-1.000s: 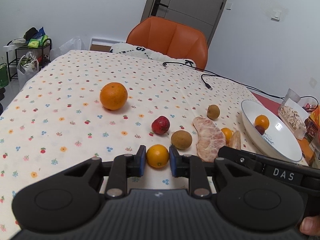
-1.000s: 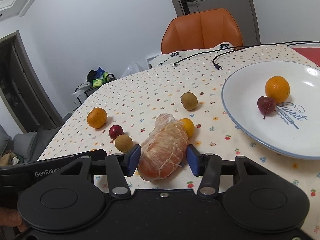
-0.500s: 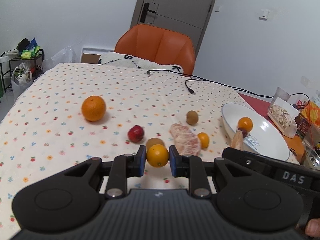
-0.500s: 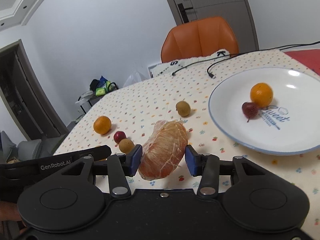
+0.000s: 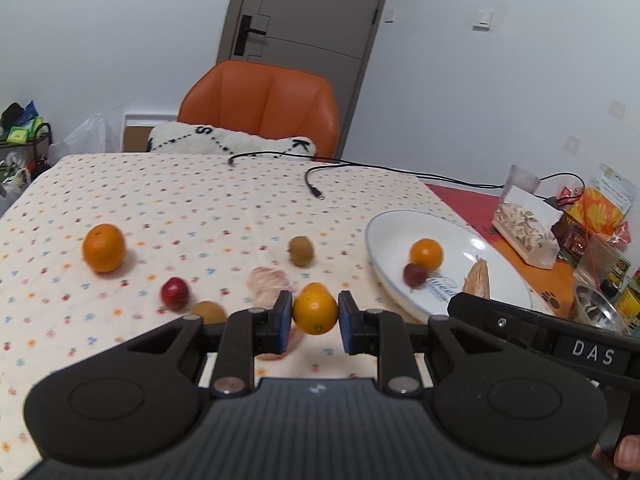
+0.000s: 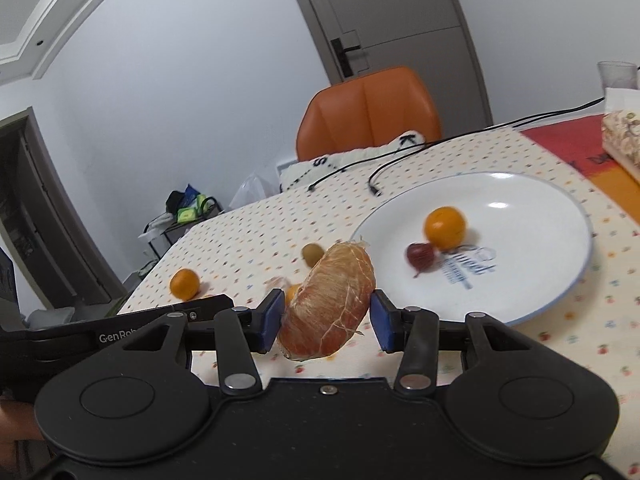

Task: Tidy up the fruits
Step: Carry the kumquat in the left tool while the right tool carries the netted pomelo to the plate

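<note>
My left gripper (image 5: 315, 322) is shut on a small orange (image 5: 315, 312) and holds it above the flowered tablecloth. My right gripper (image 6: 326, 322) is shut on a peeled pomelo segment (image 6: 330, 300), lifted near the left rim of the white plate (image 6: 520, 208). An orange (image 6: 445, 227) and a dark red fruit (image 6: 421, 256) lie on the plate. On the cloth lie a large orange (image 5: 103, 247), a red fruit (image 5: 175, 293), two brown fruits (image 5: 301, 251) (image 5: 208, 313), another pomelo piece (image 5: 267, 284) and a small orange (image 5: 314, 288) partly hidden behind the left gripper.
An orange chair (image 5: 260, 108) with a white cushion stands at the table's far edge. Black cables (image 5: 316, 184) run over the cloth. Snack packets (image 5: 524, 232), a glass and a metal bowl (image 5: 596, 312) crowd the right side beyond the plate.
Both grippers have risen off the cloth and moved right toward the plate, each still holding its fruit. The fruits left on the table now look lower and farther away.
</note>
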`<action>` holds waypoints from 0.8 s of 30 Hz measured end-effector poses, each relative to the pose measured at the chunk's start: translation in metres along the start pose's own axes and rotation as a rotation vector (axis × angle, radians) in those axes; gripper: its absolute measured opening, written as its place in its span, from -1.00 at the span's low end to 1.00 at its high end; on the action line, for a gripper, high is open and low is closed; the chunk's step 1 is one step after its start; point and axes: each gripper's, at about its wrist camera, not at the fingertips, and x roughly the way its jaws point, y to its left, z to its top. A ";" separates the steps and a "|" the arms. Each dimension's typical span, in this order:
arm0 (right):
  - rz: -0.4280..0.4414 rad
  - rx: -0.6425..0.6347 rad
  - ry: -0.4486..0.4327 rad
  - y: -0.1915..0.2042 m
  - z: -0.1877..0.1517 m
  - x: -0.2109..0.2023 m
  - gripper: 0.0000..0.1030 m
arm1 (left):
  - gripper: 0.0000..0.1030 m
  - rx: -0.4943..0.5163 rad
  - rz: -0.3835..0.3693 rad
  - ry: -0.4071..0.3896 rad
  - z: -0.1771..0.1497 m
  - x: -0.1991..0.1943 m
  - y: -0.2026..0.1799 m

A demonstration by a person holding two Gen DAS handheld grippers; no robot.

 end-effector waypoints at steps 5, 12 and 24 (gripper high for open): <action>-0.028 0.016 -0.024 -0.014 0.004 -0.010 -0.13 | -0.56 0.023 -0.017 0.003 0.001 0.005 -0.015; -0.072 0.058 -0.050 -0.036 0.006 -0.018 -0.13 | -0.56 0.047 -0.028 0.009 0.002 0.015 -0.032; -0.128 0.125 -0.077 -0.072 0.005 -0.020 -0.13 | -0.56 0.091 -0.047 0.024 0.010 0.038 -0.057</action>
